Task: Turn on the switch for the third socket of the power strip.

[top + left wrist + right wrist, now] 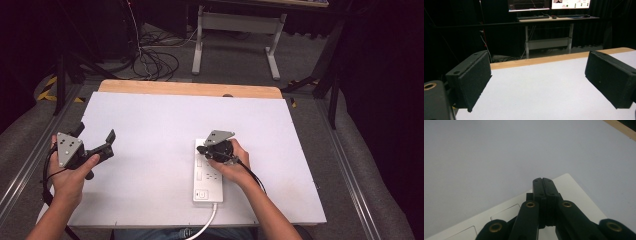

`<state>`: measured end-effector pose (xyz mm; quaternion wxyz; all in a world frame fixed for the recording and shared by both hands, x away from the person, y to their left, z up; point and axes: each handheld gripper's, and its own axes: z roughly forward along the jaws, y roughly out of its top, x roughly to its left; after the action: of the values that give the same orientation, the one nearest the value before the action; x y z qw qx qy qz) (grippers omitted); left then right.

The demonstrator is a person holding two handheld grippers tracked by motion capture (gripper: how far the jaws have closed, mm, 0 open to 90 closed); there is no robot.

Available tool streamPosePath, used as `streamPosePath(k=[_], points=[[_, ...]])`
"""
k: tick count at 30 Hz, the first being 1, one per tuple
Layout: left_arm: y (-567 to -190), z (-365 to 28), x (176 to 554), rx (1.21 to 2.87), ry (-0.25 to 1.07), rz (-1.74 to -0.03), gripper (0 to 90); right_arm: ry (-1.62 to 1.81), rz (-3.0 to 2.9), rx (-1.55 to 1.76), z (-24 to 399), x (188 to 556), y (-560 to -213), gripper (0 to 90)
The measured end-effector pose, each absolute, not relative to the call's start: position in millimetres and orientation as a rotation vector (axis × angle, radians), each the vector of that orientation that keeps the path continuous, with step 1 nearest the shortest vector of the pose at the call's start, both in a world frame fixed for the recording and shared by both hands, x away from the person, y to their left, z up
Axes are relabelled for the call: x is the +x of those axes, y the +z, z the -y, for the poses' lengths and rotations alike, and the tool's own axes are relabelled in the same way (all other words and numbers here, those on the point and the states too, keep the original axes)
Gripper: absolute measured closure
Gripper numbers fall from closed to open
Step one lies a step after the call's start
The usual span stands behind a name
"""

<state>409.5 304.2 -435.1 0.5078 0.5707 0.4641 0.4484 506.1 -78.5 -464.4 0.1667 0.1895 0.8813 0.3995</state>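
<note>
White power strip (207, 172) lying lengthwise on the white table top (150, 125), right of centre, near end close to the front edge, cord (209, 225) dropping off that edge. Right gripper (204, 149) parked over the strip's far end, jaws pressed flat together, nothing pinched between them; in the right gripper view, tips (542, 181) sitting just above the strip's far corner (571, 187). Left gripper (95, 134) held near the left edge, well apart from the strip, jaws spread wide and empty, bare board between the pads (471, 80). Loads of free surface across the middle and toward the wooden back edge (190, 89). Less room between strip and front edge
</note>
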Motion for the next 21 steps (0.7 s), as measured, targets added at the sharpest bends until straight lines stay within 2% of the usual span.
streamPosePath(k=[21], points=[[-434.9, -305.2, 408.7, 1.371, 1.081, -1.127, 7.2, 1.131, -2.514, 0.550, 77.4, 506.2, -470.9, 90.0]])
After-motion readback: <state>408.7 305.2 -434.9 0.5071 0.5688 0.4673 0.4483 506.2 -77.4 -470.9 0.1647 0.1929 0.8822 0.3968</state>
